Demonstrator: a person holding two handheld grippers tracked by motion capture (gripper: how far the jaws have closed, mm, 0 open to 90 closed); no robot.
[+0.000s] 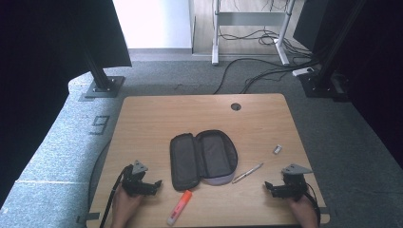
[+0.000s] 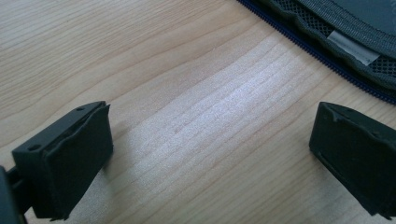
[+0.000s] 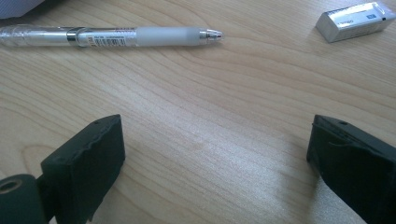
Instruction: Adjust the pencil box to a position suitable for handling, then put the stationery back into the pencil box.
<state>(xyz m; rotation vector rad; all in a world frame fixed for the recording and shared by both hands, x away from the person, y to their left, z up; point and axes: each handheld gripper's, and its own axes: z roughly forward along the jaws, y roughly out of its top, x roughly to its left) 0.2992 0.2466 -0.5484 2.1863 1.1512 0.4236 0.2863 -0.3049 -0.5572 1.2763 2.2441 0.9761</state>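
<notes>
A dark pencil case (image 1: 203,158) lies unzipped and spread flat in the middle of the wooden table (image 1: 157,114); its zipper edge (image 2: 336,51) crosses the top right of the left gripper view. A clear pen (image 1: 247,173) (image 3: 112,36) rests just right of the case. A small silver eraser (image 1: 277,149) (image 3: 355,21) lies farther right. An orange highlighter (image 1: 179,207) sits near the front edge. My left gripper (image 1: 157,184) (image 2: 210,154) rests open on the table left of the case, holding nothing. My right gripper (image 1: 268,187) (image 3: 215,163) rests open at the front right, a little short of the pen.
A round cable hole (image 1: 235,106) sits near the table's far edge. Beyond the table are grey carpet, a desk frame (image 1: 249,28) with loose cables (image 1: 266,66), and black stands (image 1: 102,80) at both sides.
</notes>
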